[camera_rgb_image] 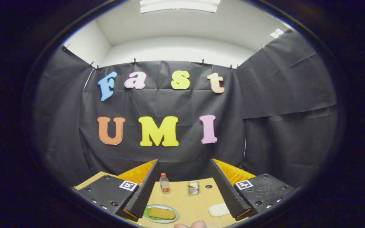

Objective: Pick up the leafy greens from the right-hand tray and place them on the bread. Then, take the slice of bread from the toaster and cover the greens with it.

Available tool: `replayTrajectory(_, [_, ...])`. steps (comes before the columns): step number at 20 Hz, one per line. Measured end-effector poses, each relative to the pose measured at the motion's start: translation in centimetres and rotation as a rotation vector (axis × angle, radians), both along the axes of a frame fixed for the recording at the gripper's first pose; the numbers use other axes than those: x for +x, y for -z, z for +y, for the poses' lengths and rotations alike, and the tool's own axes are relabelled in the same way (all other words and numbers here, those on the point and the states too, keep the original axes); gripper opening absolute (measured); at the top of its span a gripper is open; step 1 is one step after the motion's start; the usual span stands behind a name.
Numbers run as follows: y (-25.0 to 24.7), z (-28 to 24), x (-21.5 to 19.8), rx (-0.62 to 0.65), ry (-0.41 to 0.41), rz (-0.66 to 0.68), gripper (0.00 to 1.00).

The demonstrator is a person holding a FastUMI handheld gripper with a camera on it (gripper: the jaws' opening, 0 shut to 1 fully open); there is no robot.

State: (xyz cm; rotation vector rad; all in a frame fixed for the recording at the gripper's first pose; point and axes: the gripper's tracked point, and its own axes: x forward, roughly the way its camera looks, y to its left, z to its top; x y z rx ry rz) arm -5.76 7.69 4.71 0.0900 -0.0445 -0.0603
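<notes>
My gripper (183, 162) is open, its two fingers spread wide with nothing between them, held high and facing the booth's back wall. Below and between the fingers lies the wooden table (185, 202). On it, near the left finger, a grey plate (173, 218) carries a tan bread slice (162, 213). The leafy greens (146, 211) stick out from under the slice's left edge. Farther back, a small silvery toaster (193, 187) stands near the table's far edge. A white tray (218, 209) lies beside the right finger.
A small clear bottle with a red cap (164, 183) stands left of the toaster. A person's fingertip (191, 225) shows at the table's near edge. Black cloth walls close the booth behind and on both sides.
</notes>
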Motion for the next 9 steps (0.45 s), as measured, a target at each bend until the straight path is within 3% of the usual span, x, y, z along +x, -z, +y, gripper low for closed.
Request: replayTrajectory(9, [-0.9, 1.2, 0.0, -0.004, -0.004, -0.007, 0.96])
